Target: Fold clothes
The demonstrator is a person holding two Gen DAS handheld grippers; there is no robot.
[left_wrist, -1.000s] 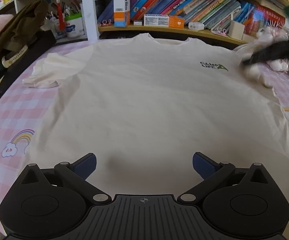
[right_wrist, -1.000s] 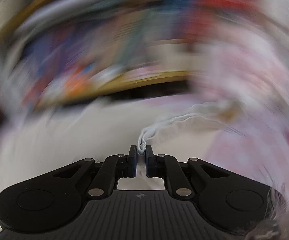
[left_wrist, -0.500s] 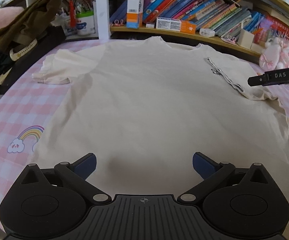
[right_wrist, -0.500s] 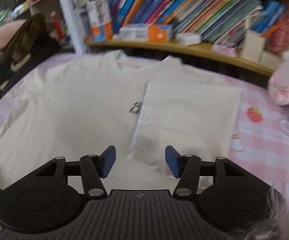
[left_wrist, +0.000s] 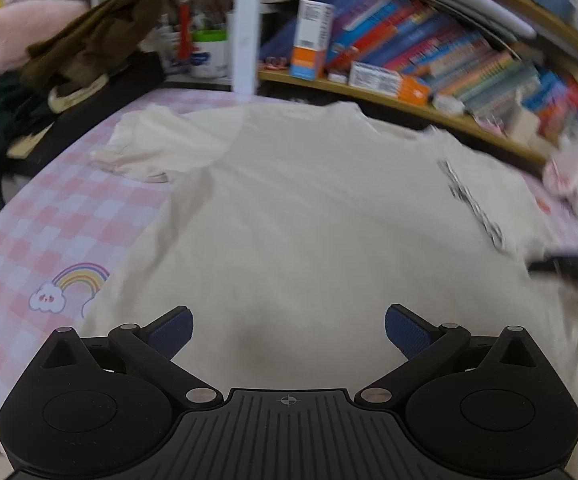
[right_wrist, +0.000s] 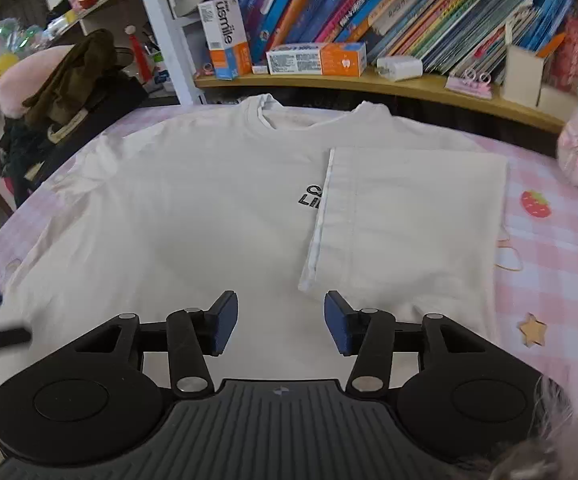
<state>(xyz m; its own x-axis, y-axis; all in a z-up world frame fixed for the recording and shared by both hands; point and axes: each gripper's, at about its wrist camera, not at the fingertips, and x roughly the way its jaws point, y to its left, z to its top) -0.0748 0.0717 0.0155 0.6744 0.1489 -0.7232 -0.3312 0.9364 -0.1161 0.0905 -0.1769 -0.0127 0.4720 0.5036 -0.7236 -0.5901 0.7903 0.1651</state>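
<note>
Pink checked bedding (right_wrist: 549, 264) carries the cream T-shirt (right_wrist: 193, 216), right sleeve (right_wrist: 409, 216) folded inward for folding, left gripper (left_wrist: 287, 330) and right gripper (right_wrist: 279, 320) both wide, empty.

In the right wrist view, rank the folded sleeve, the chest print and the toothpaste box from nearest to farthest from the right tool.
From the right tool:
1. Folded sleeve, just ahead, slightly right.
2. Chest print, beyond, half hidden under the sleeve's edge.
3. Toothpaste box, on the shelf at the back.
</note>
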